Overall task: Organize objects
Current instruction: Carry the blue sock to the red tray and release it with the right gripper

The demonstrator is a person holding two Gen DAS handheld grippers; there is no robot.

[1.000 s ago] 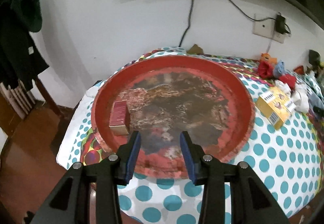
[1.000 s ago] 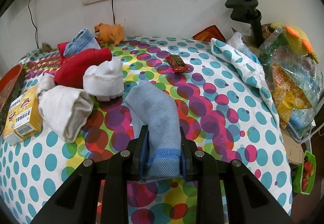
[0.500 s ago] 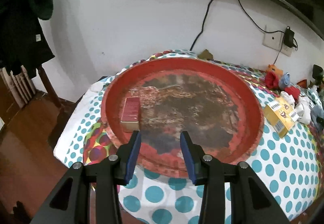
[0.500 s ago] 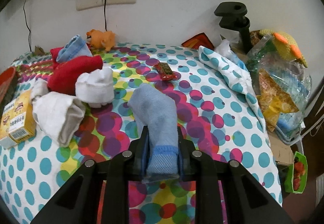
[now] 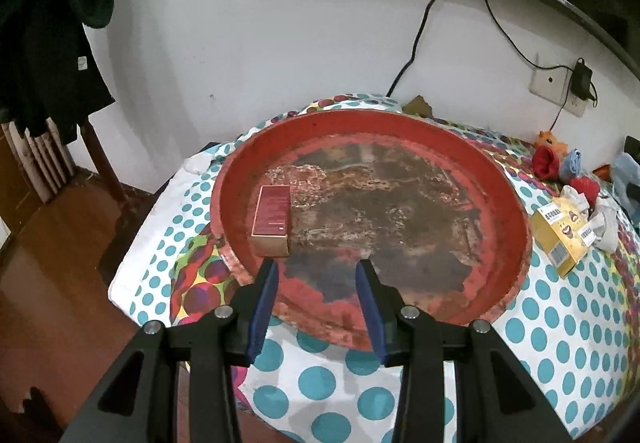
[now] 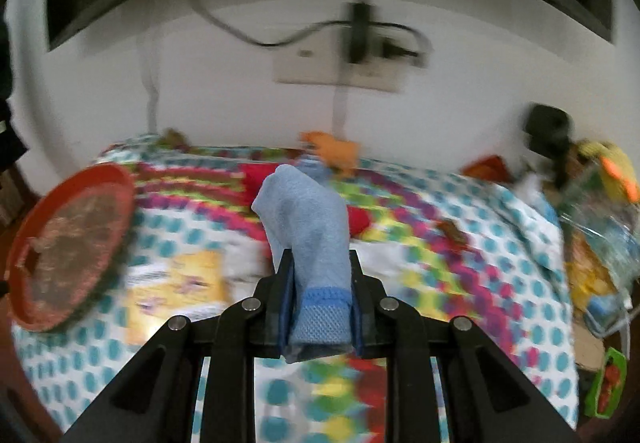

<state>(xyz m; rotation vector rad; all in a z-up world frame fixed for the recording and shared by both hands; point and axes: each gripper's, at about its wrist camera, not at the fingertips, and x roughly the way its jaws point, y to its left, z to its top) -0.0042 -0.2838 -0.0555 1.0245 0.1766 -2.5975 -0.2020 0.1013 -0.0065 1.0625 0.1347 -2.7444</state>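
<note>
Blue sock (image 6: 310, 243) pinched by its cuff in the right gripper (image 6: 320, 307), lifted clear above the dotted cloth (image 6: 460, 283), seemingly bound for the red tray (image 5: 516, 227); left gripper (image 5: 316, 291) parted, empty, at the tray's near rim.

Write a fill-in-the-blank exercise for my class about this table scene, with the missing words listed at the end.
1. The right gripper is shut on a light ____ sock.
2. The small red box lies inside the round red ____.
3. The left gripper holds ____.
4. The tablecloth is patterned with ____.

Missing words: blue; tray; nothing; dots
</note>
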